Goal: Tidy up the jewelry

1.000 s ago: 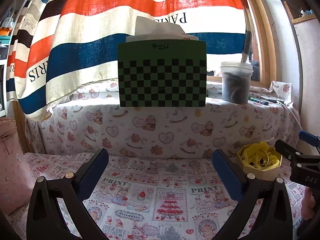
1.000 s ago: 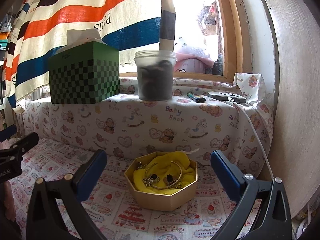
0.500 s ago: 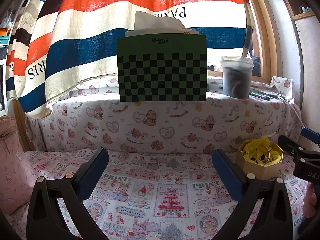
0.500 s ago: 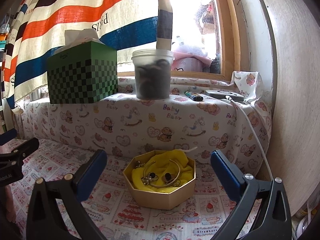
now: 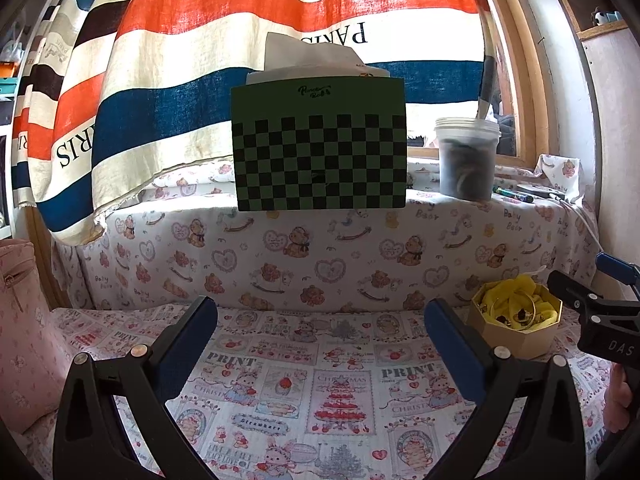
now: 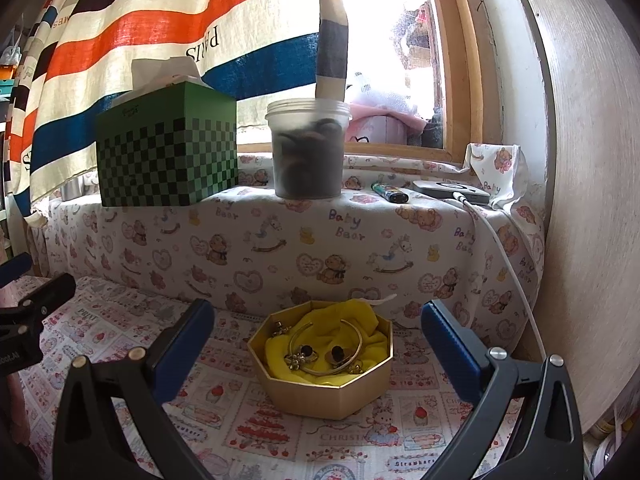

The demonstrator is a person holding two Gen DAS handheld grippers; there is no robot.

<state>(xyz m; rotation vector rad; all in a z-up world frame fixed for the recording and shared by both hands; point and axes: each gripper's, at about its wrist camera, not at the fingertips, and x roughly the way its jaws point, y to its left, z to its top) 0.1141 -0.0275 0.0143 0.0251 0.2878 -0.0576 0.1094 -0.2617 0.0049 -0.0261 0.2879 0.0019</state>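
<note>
An octagonal gold box (image 6: 320, 376), lined with yellow cloth (image 6: 320, 336) and holding a bangle (image 6: 326, 344) and small trinkets, is seen on the printed bench cover (image 6: 224, 420), below the ledge bearing a green checked tissue box (image 6: 168, 156). The right hand-held gripper (image 6: 318, 344) is held wide open and empty directly before the gold box; the left hand-held gripper (image 5: 320, 336), equally spread and empty, is kept well to the box's left. A clean pick is best served by the bangle's rim being pinched without the cloth being snagged.

Home room by a wooden-framed window (image 6: 452, 80), striped cloth curtain (image 5: 200, 60), teddy-bear print fabric (image 5: 320, 256) over a ledge, green checkered tissue box (image 5: 320, 152), pink bag (image 5: 20, 320)
</note>
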